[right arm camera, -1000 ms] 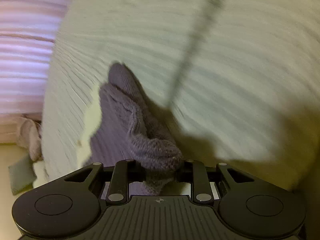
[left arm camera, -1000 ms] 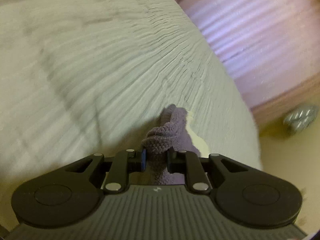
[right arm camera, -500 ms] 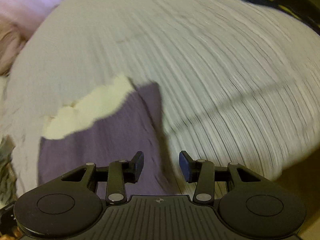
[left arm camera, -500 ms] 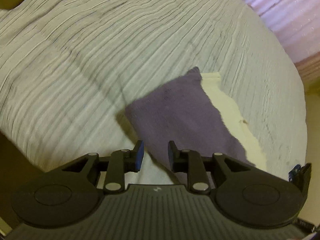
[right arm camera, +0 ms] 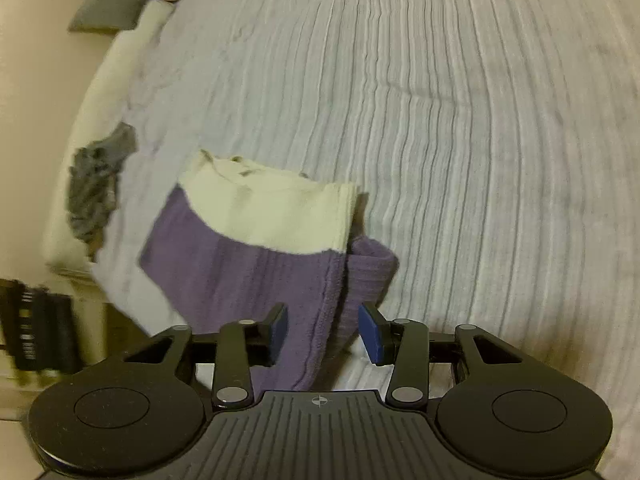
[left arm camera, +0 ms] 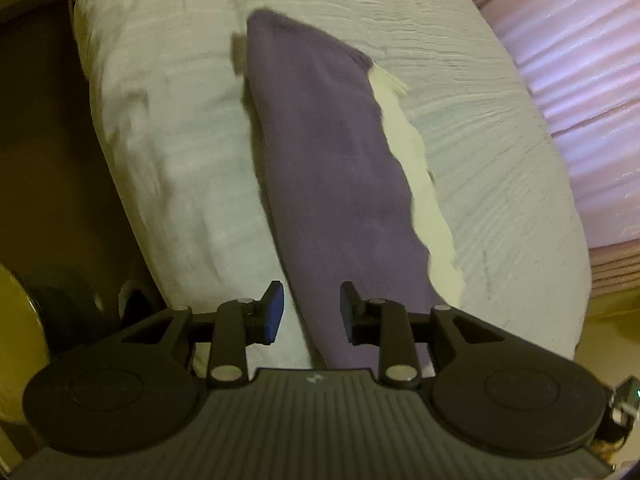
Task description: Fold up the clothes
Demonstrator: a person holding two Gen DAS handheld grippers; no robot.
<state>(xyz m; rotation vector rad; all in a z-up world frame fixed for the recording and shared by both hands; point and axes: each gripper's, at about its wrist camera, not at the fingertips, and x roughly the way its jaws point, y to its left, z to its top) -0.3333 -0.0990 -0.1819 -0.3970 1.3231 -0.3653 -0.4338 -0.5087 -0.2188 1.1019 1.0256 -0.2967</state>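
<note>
Released since a second ago: both grippers, left (left arm camera: pixel 311 312) and right (right arm camera: pixel 322 330), spread empty; folded purple garment (left arm camera: pixel 332 184) flat near bed (right arm camera: pixel 480 120) edge, ready for regrasp.

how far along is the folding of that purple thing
Done: the purple garment lies folded in a long strip on the bed, a cream layer showing along one edge. In hand: nothing; the left tongs and right tongs are open, straddling its near end. Left: perhaps another fold, and a dark crumpled piece at the bed's edge.
</note>
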